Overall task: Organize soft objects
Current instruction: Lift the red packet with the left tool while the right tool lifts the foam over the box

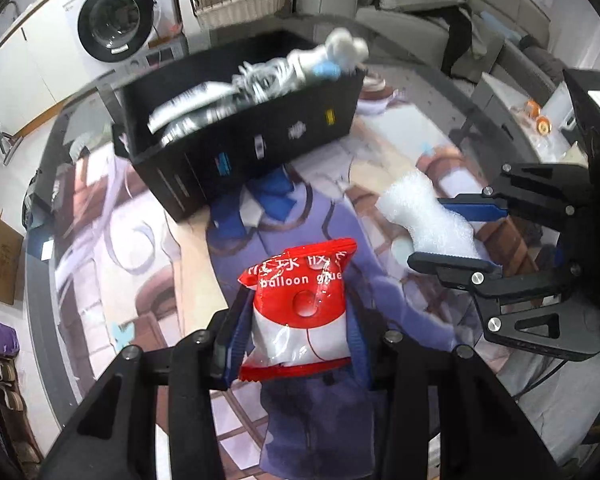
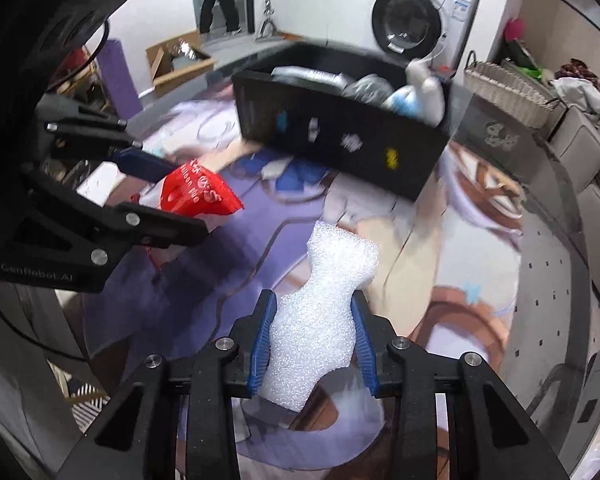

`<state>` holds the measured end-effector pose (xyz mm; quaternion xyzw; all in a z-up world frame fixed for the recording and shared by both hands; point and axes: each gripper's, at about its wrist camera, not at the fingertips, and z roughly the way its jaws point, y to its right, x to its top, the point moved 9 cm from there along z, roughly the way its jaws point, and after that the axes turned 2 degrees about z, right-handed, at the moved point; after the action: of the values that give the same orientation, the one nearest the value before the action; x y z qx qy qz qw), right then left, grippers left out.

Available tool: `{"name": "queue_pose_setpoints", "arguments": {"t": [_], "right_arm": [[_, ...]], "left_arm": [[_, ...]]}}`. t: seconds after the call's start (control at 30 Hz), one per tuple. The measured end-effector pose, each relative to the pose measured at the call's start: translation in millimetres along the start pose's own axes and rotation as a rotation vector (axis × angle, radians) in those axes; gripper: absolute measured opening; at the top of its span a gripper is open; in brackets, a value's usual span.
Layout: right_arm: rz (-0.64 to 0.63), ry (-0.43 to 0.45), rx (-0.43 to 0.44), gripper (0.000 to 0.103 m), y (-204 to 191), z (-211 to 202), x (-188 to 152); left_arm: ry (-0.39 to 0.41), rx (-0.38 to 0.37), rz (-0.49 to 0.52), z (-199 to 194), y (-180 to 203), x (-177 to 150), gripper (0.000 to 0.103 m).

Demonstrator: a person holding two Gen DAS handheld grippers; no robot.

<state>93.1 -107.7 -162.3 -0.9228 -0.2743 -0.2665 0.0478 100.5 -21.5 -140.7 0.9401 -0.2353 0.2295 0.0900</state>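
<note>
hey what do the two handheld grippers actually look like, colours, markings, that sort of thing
Both match: the left gripper and the right gripper have matte black angular plastic frames with triangular cut-outs and silver round screw heads. Their fingers carry ribbed blue pads. The left gripper's side bears faint pale lettering, a black cable loops nearby, and the right's body shows a white label.

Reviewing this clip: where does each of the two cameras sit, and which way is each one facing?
Left wrist: on the left gripper, looking down along its fingers at the red packet they clamp; the right gripper shows at the right.
Right wrist: on the right gripper, looking down at the white foam piece it clamps; the left gripper shows at the left.
Shared: both items, the black box and the washing machine.
</note>
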Motion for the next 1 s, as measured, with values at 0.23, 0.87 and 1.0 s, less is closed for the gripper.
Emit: {"name": "queue_pose_setpoints", "arguments": {"t": [0.23,0.87,1.0], "right_arm": [[0.024,0.124,-0.020,0.037,4.1,-25.8,24.1],[0.013,0.707,-0.114,0.037,-12.0,-147.2,72.0],[0.017,0.710,-0.117,0.037,-13.2,-150.1,73.0]], "left_arm": [[0.144,0.048,0.000,-31.5,-9.0,24.3,0.042],[0.647,0.159,-0.002,-126.5,-15.6,59.7,0.042],[0.672,0.170,-0.008,-130.9,-21.5,61.7,0.042]]}}
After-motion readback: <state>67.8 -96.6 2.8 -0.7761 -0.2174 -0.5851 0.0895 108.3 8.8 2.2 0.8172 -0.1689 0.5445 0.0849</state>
